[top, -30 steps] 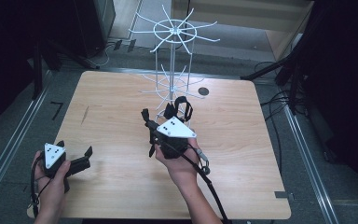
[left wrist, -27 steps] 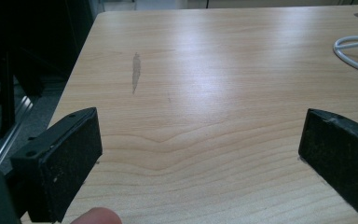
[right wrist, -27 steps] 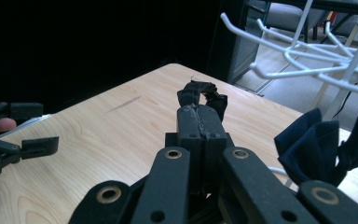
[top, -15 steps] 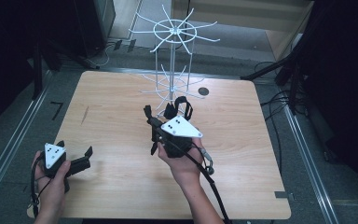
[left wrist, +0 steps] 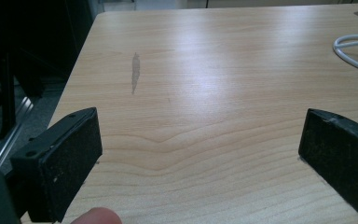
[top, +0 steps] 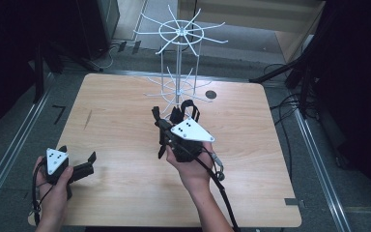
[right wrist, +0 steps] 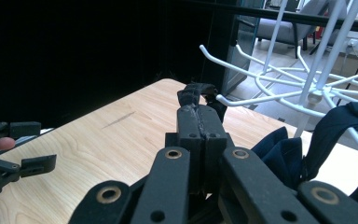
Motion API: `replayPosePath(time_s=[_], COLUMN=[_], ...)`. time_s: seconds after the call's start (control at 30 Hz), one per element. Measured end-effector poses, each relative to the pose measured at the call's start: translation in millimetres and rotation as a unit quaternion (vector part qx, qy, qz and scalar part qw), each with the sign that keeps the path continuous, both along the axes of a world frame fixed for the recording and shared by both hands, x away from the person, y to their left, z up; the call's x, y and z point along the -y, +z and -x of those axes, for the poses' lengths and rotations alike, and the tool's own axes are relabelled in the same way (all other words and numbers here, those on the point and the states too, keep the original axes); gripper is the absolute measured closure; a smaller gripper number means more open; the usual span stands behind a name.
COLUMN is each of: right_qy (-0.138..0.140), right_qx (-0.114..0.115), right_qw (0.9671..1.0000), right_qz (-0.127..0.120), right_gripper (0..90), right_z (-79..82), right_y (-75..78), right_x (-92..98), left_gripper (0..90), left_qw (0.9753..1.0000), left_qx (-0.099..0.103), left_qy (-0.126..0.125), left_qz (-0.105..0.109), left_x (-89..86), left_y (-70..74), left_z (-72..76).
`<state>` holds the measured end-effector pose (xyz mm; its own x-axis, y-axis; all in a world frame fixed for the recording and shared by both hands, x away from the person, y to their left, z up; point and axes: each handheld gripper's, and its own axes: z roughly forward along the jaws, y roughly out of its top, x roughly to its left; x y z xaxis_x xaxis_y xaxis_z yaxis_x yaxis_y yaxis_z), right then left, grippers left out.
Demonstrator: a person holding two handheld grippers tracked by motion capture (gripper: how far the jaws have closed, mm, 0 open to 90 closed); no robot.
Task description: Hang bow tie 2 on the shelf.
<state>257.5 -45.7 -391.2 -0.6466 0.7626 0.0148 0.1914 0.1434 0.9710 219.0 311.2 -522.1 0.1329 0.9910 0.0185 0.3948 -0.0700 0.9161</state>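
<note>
A white wire rack [top: 179, 36] with radiating hooks stands at the table's far middle; its arms [right wrist: 279, 77] show close by in the right gripper view. My right gripper [top: 158, 121] is held up just in front of the rack's base, shut on a dark strap [right wrist: 196, 94]. The strap belongs to a dark navy fabric item [right wrist: 289, 151] that hangs beside the gripper [top: 187, 112]. My left gripper [top: 78, 154] rests low at the table's near left, open, with bare wood between its jaws [left wrist: 200, 149].
The wooden table [top: 116, 111] has a dark streak [left wrist: 135, 72] on its left part and a round dark hole [top: 211, 94] behind the rack. Metal floor rails [top: 9, 154] run along both sides. Cables [top: 290, 104] lie on the floor at right.
My right hand has shifted a little to the right with the dark item still held. The left gripper has stayed where it was.
</note>
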Motion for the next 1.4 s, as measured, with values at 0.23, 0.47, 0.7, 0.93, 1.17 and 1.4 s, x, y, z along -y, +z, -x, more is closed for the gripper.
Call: replayPosePath(time_s=[0.23, 0.47, 0.7, 0.93, 1.17, 1.4], right_qy=[-0.008, -0.013, -0.030, -0.047, -0.076, -0.101], right_qx=[0.001, -0.001, -0.007, -0.012, -0.029, -0.039], right_qw=[1.0000, 0.9999, 0.9995, 0.9988, 0.9967, 0.9941], right_qz=[-0.005, -0.007, -0.008, -0.005, -0.004, -0.003], right_gripper=[90.0, 90.0, 90.0, 90.0, 90.0, 90.0], right_z=[-2.0, -7.3, -14.5, -22.0, -28.6, -33.4], right_y=[3.1, 3.3, 0.0, -3.3, -7.8, -12.7], right_x=[2.9, 5.1, 7.2, 8.3, 12.6, 15.9], left_gripper=[0.0, 0.0, 0.0, 0.0, 0.0, 0.0], left_qw=[1.0000, 1.0000, 1.0000, 1.0000, 1.0000, 1.0000], left_qx=[0.000, 0.000, 0.000, -0.002, -0.002, -0.002], left_qy=[0.000, 0.000, 0.000, 0.000, 0.000, 0.000], left_qz=[0.000, 0.000, 0.000, 0.001, 0.000, 0.000], left_x=[0.0, 0.0, 0.5, 0.6, 0.5, 0.6], left_y=[-0.1, -0.2, -0.2, -0.1, -0.1, -0.1], left_z=[-0.1, -0.5, -0.2, 0.2, 0.2, 0.2])
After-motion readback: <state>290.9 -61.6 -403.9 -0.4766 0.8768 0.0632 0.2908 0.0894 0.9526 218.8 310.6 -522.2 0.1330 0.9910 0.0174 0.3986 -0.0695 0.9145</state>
